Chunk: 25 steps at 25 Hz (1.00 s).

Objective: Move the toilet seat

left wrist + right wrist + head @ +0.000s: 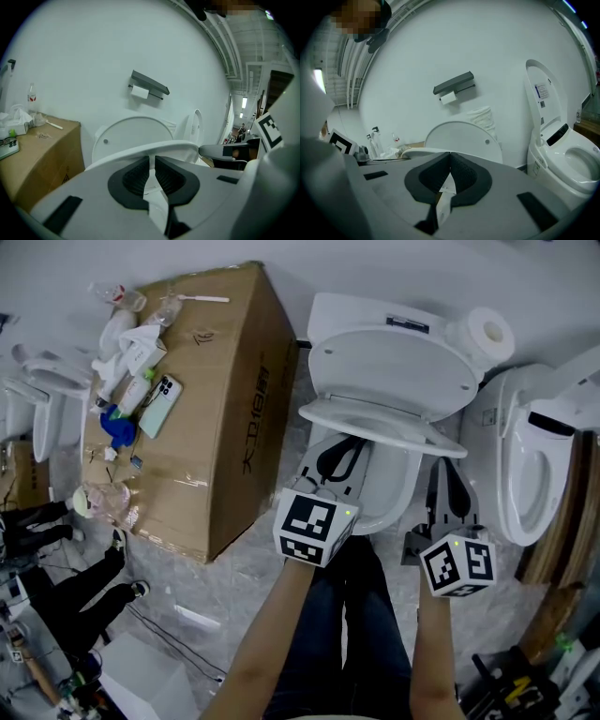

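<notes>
Toilet seat: the toilet seat (375, 427) was part-raised, tilted above the bowl (398, 486), with the lid (394, 371) stood up behind it against the tank.
Seat and left gripper: the left gripper (344, 454) reached in beneath the seat's front edge. In the left gripper view the rim (178, 147) ran across just over the jaw tips (151, 159). Whether it rested on them could not be told.
Left jaws: nearly together, with only a slim slit between the pads and nothing pinched in it.
Seat and right gripper: the right gripper (448, 465) sat just below the seat's right corner. In the right gripper view the rim (417, 152) lay just left of the tips (450, 157).
Right jaws: closed pad to pad, empty.
Hands: both forearms (272, 634) stretched forward side by side and the grippers pointed gently downward at the toilet, marker cubes uppermost.
Surroundings: a cardboard box (225, 399) stood left of the toilet and a second toilet (534, 465) to its right.
</notes>
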Motion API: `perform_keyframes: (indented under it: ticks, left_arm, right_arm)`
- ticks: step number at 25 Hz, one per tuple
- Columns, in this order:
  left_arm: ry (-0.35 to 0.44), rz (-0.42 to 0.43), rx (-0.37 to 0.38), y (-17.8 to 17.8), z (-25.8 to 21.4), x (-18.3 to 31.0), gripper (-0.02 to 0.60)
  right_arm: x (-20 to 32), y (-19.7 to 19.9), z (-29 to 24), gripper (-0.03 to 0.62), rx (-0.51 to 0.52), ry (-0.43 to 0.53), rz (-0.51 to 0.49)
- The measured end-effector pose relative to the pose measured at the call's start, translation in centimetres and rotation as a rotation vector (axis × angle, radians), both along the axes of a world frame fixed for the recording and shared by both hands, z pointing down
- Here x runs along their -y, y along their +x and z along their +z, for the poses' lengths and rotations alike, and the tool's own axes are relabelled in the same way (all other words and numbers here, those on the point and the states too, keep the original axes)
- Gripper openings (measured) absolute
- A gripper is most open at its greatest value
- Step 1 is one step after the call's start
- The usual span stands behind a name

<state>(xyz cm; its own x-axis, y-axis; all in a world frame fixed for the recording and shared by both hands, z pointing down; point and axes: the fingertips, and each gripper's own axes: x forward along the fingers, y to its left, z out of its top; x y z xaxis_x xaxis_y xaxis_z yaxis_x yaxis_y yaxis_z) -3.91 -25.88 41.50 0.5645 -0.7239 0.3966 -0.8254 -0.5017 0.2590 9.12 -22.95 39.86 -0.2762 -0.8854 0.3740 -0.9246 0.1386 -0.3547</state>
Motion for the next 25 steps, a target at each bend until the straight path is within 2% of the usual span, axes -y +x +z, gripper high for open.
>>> perform_keyframes:
  ticks: [15,25]
  left_arm:
    - [0.020,0.000,0.001,0.8,-1.0,5.1,0.049]
    - [0.027,0.003,0.003,1.1,-1.2,7.4,0.049]
  right_arm:
    - [5.3,0.7,-1.2,0.017,-0.001,0.060,0.009]
    - [7.8,1.1,-1.4,0.017,-0.003,0.060,0.012]
